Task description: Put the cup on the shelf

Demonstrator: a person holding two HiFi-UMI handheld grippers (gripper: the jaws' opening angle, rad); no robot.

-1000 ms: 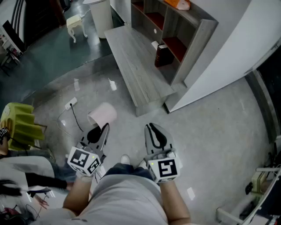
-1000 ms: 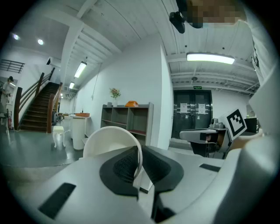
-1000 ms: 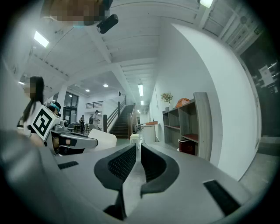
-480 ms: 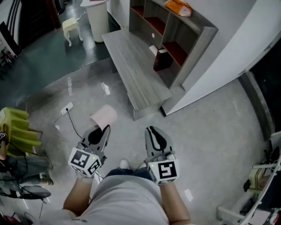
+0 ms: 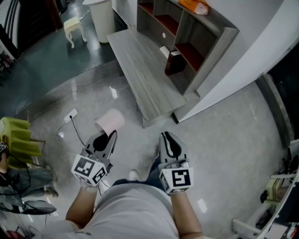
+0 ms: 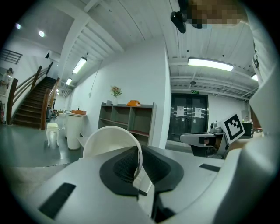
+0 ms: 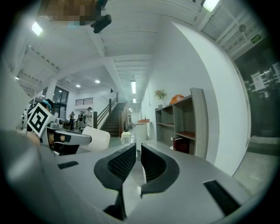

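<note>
A pale pink paper cup (image 5: 110, 121) is held out in front of me, above the grey floor, by my left gripper (image 5: 103, 140), whose jaws are shut on its rim. In the left gripper view the cup's white rim (image 6: 113, 141) is pinched between the dark pads. My right gripper (image 5: 170, 144) hangs beside it, shut and holding nothing; its view shows the pads (image 7: 151, 162) nearly touching. The grey shelf unit (image 5: 196, 35) with dark red shelf boards stands ahead to the right, against the white wall. It also shows in the right gripper view (image 7: 183, 124).
A long grey bench (image 5: 142, 72) runs in front of the shelf. On the shelf sit a dark red book (image 5: 174, 63) and, on top, an orange thing (image 5: 196, 6). A white bin (image 5: 102, 18) and small stool (image 5: 73, 29) stand far back. A cable and socket (image 5: 71, 115) lie on the floor at left.
The view has shifted slightly toward the shelf. Both grippers keep their places side by side, the cup still in the left one.
</note>
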